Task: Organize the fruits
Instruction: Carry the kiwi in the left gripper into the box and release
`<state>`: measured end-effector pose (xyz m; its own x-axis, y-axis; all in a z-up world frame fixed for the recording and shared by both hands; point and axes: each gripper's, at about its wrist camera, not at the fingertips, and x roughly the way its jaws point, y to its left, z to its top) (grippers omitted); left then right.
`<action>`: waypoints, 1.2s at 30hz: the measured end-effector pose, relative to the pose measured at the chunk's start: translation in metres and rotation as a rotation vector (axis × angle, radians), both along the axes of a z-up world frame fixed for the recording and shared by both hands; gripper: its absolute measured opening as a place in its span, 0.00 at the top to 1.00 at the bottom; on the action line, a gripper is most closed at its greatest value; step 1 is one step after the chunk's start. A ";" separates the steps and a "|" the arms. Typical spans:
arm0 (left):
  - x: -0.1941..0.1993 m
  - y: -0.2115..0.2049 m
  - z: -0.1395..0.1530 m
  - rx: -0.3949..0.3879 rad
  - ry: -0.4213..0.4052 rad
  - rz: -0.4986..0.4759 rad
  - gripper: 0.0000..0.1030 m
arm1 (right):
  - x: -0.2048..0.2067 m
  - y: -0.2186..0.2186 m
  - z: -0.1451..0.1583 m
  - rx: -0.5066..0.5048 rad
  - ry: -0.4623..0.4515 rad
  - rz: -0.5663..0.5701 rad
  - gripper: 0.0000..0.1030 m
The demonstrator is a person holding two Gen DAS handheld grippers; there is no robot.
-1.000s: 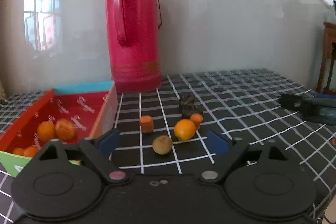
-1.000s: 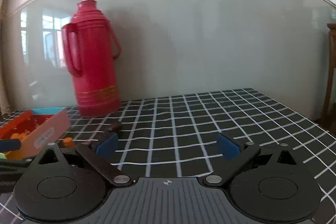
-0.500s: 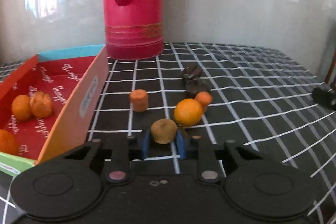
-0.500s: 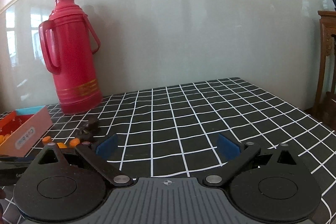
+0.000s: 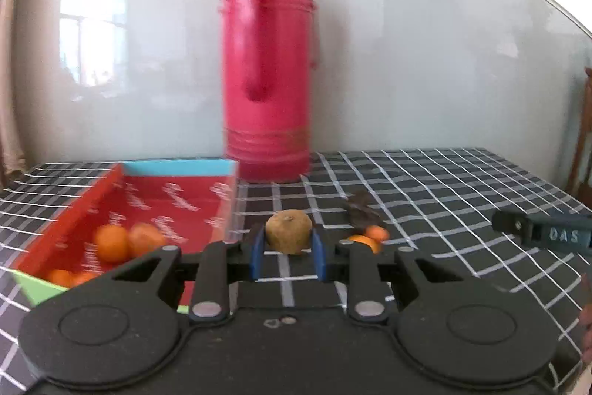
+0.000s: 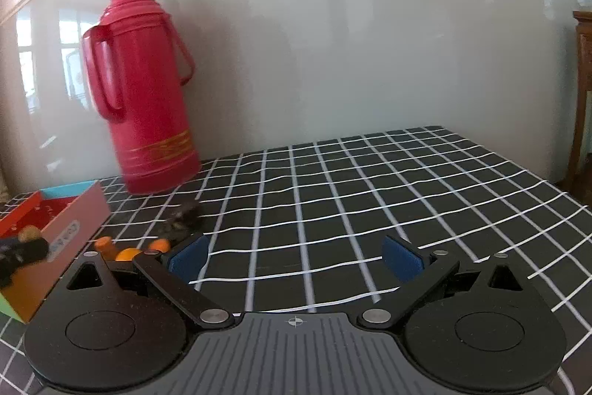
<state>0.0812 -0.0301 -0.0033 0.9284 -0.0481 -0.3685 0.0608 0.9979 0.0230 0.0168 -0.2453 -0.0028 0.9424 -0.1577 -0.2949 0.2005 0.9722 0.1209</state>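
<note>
While the left claw [image 5: 288, 256] is clamped on the brown fruit [image 5: 289, 231], that fruit sits squarely between the two blue pads, one pad pressing each flank, its top proud of the fingertips. It appears raised off the bench [image 5: 444, 187]. Just left of the claw stands the red-lined box [image 5: 177, 198] holding several oranges [image 5: 111, 243]. To the right, partly hidden behind the claw's arm, lie an orange fruit [image 5: 364, 241] and a smaller orange piece [image 5: 376, 232], with a dark lump [image 5: 360, 210] beyond. A red thermos [image 5: 270, 80] stands at the rear. The right claw [image 6: 294, 256] stands apart, nothing between its pads, above bare checked cloth.
</note>
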 end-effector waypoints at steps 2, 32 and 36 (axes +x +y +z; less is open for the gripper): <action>-0.001 0.014 0.002 -0.008 0.002 0.028 0.83 | 0.002 0.010 0.000 -0.011 0.001 0.015 0.03; -0.010 0.085 0.002 -0.001 -0.004 0.190 0.16 | 0.030 0.076 -0.004 -0.098 0.018 0.146 0.03; -0.012 0.094 0.001 0.006 -0.004 0.207 0.16 | 0.039 0.091 -0.002 -0.127 -0.005 0.185 0.03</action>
<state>0.0694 0.0638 -0.0019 0.9199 0.1456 -0.3640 -0.1453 0.9890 0.0285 0.0557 -0.1541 -0.0051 0.9602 -0.0172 -0.2787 0.0167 0.9999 -0.0042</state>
